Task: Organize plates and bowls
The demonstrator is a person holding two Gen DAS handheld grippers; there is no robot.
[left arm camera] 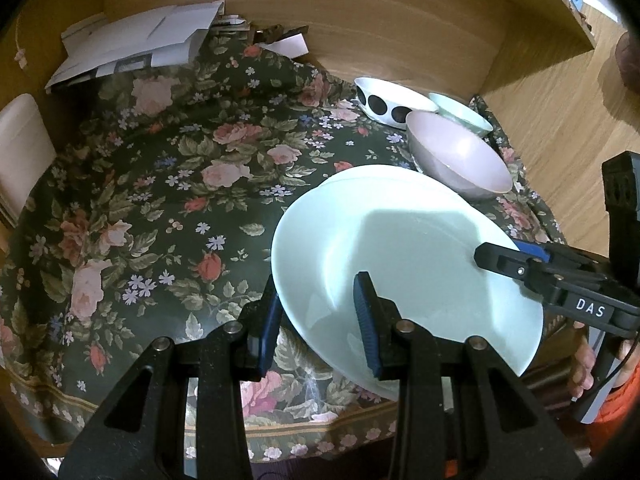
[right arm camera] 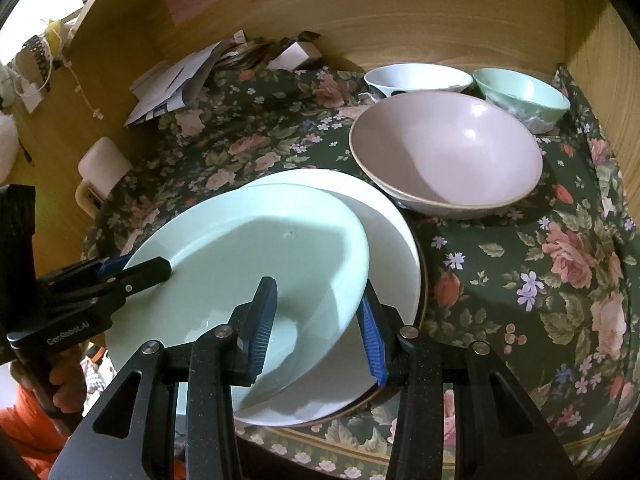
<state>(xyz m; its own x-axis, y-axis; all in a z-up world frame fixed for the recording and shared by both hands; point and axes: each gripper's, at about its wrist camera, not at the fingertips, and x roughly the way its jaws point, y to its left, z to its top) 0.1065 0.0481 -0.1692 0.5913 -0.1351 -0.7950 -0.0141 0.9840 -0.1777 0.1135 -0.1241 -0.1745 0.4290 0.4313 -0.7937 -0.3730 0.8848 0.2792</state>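
Both grippers (left arm camera: pixel 316 328) (right arm camera: pixel 316 328) pinching mint plate (right arm camera: pixel 248 248) rims, lowering onto white plate (right arm camera: pixel 394 240) mid-frame; next: settle flat, let go.

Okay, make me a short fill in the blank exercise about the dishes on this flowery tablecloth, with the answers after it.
1. Both grippers grip the rim of the pale ____ plate.
2. That plate is tilted above a ____ plate lying on the tablecloth.
3. The largest bowl is coloured ____.
4. The bowl with black dots stands next to a small ____ bowl.

Missing words: green; white; pink; green
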